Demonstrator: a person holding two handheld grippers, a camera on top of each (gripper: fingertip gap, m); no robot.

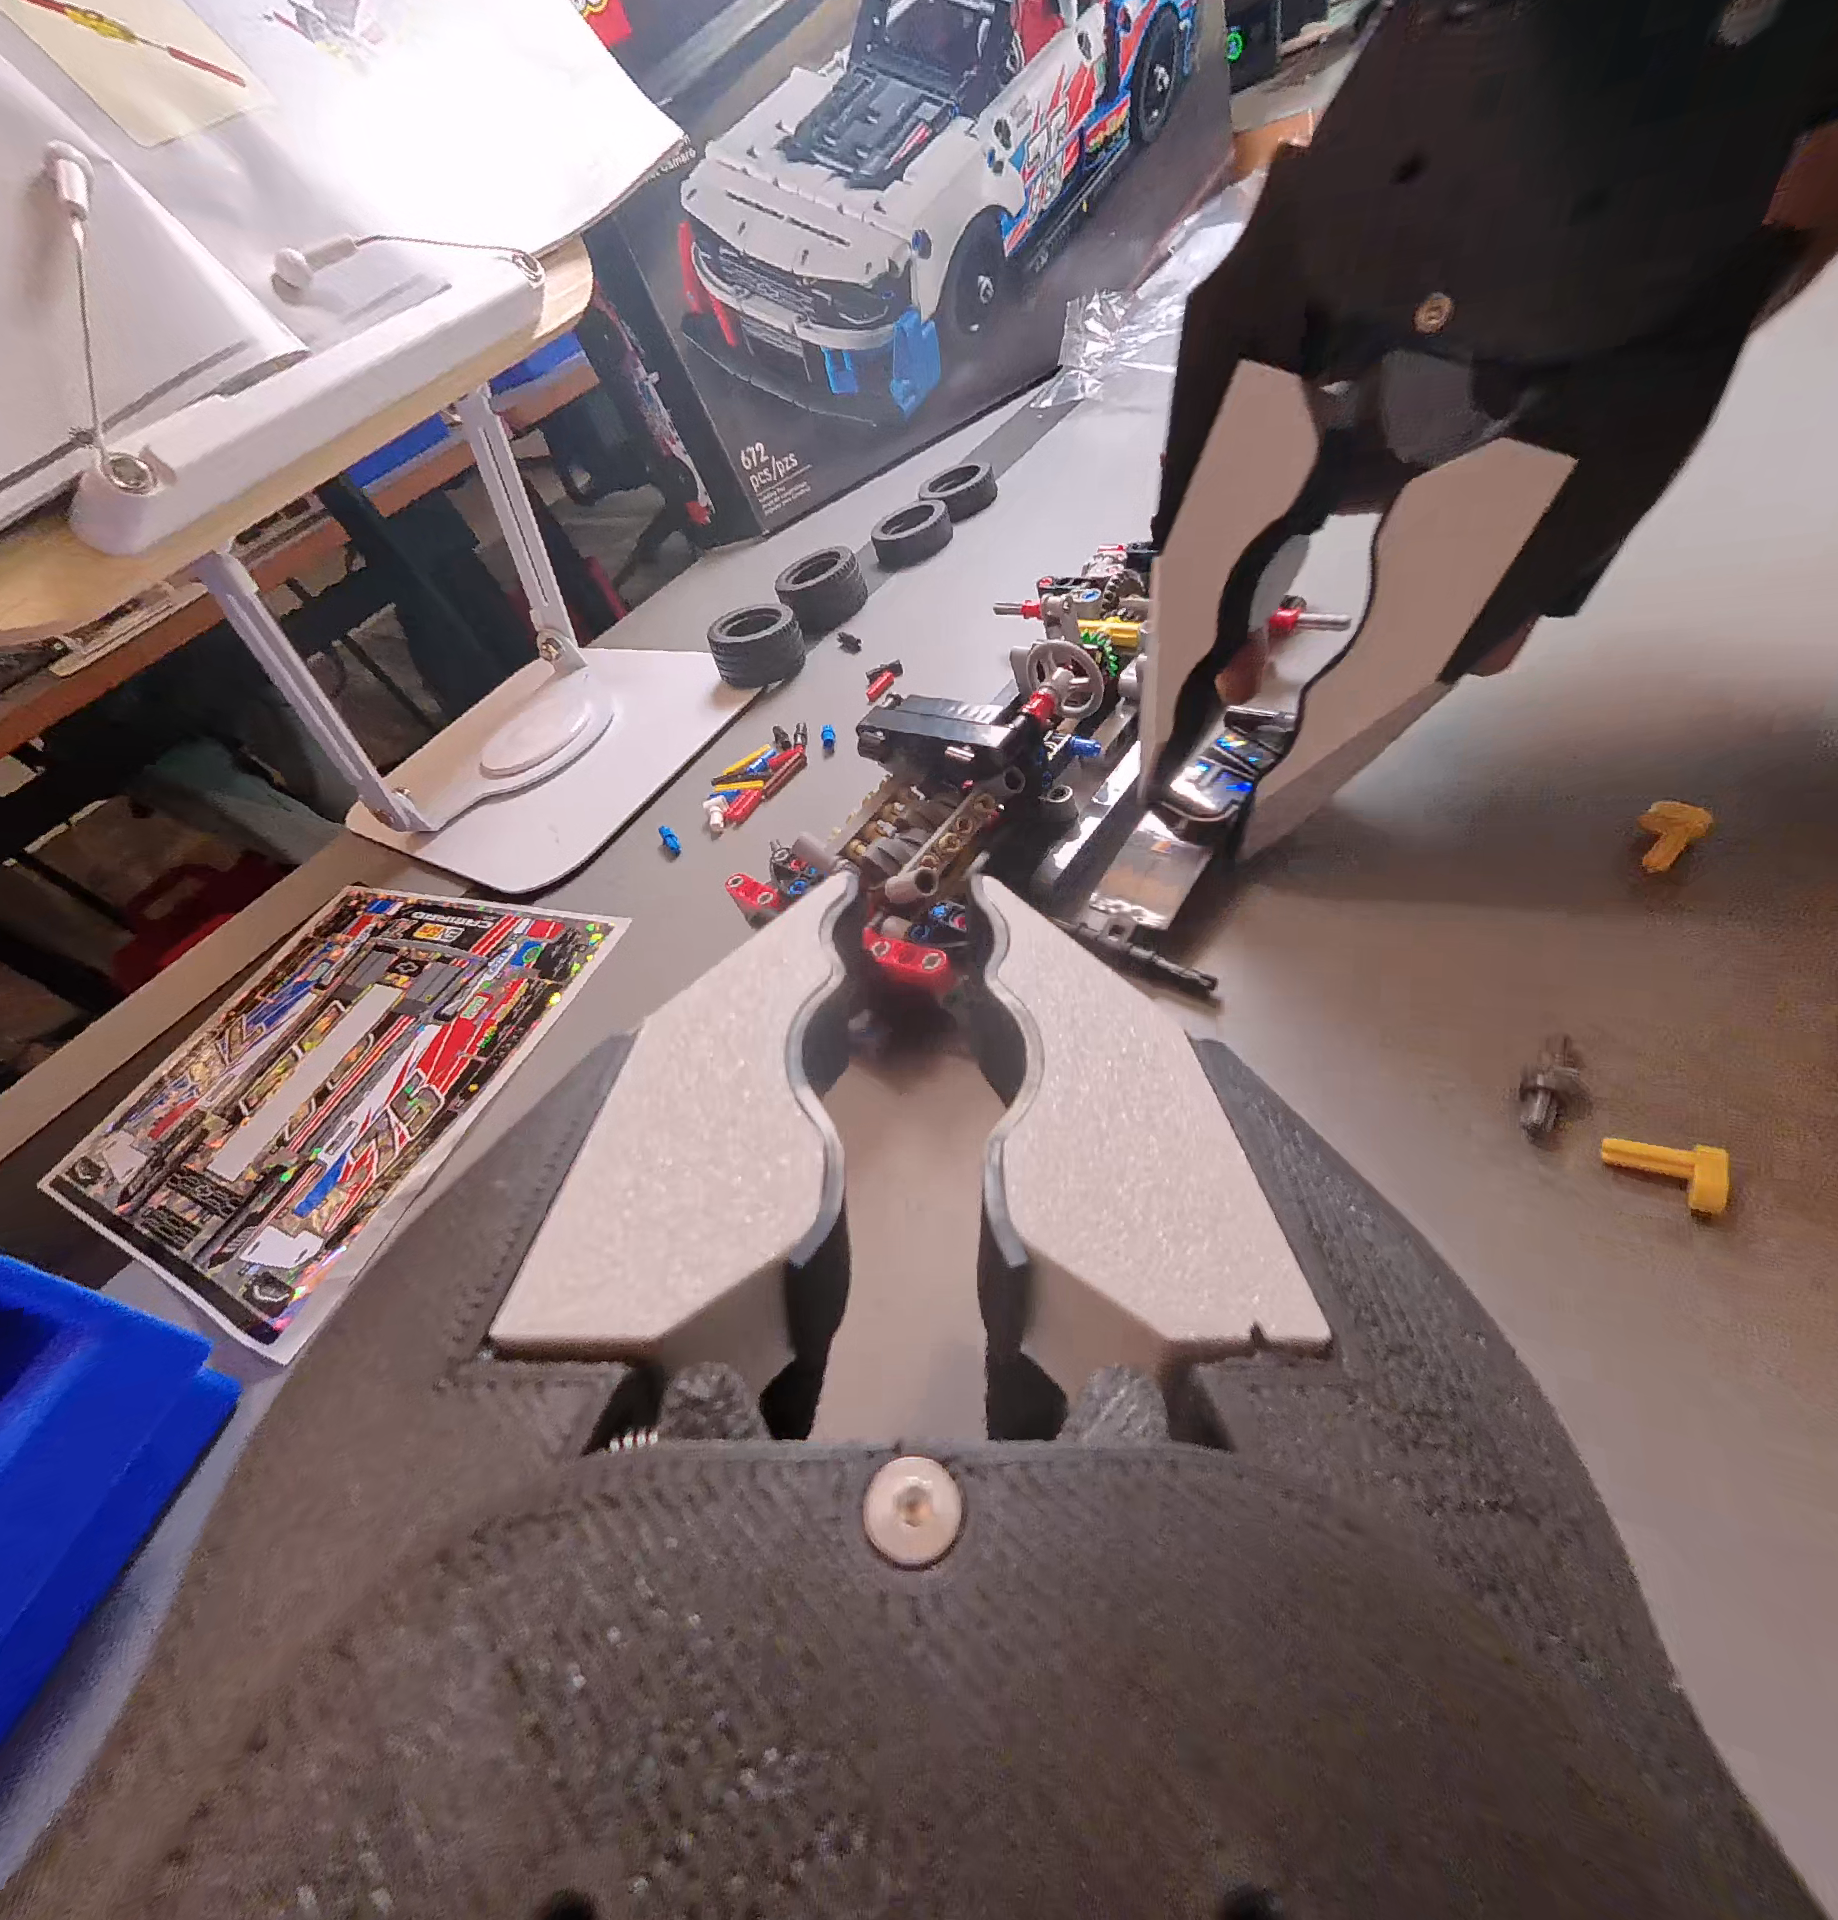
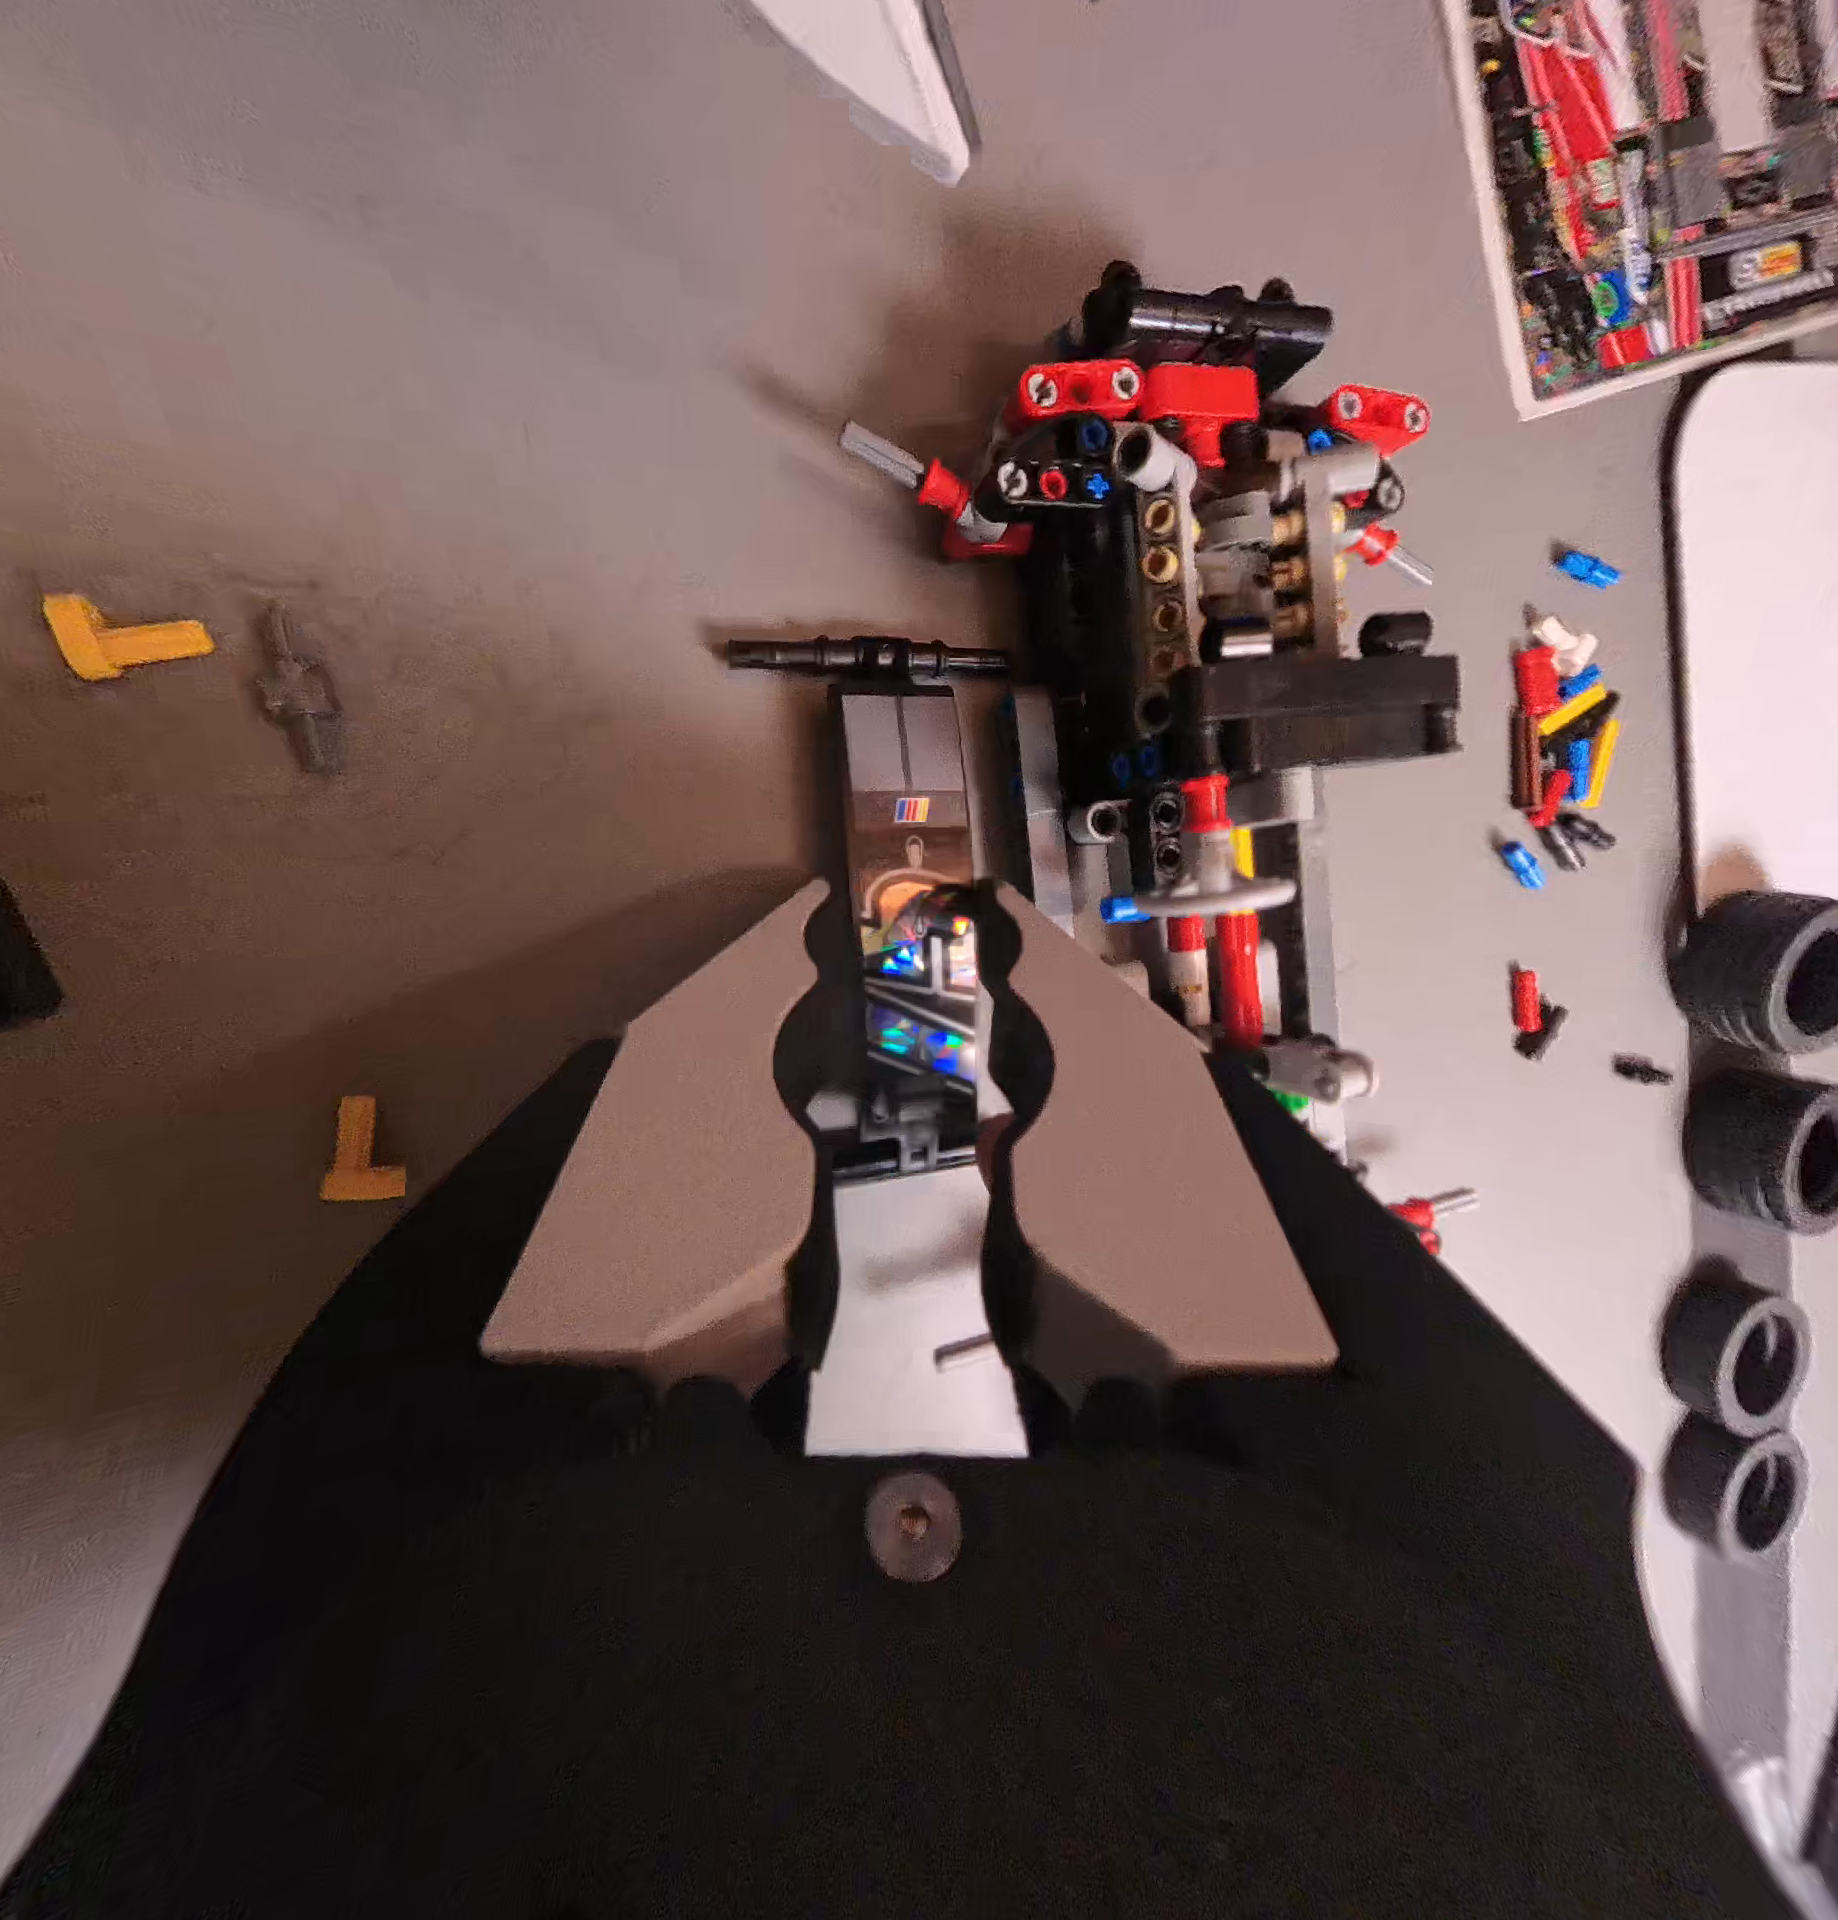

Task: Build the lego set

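Observation:
The part-built car chassis (image 1: 936, 732) lies on the grey table, also in the right wrist view (image 2: 1206, 623). My right gripper (image 2: 913, 899) comes down from above and is shut on a long black stickered panel (image 2: 910, 790) lying against the chassis side; this also shows in the left wrist view (image 1: 1206, 805). My left gripper (image 1: 913, 888) hovers at the chassis front with a gap between its fingers and nothing held. The red front parts (image 1: 904, 951) show through the gap.
Several tyres (image 1: 821, 582) line the far side. A sticker sheet (image 1: 343, 1101), the set's box (image 1: 946, 260), a booklet stand (image 1: 582, 748) and a blue bin (image 1: 63, 1455) are to the left. Loose pins (image 2: 1559, 727), a black axle (image 2: 863, 657), two yellow pieces (image 2: 115, 639) and a grey connector (image 2: 297, 691) lie about. The gap from one gripper's tips to the other's is roughly 10 cm.

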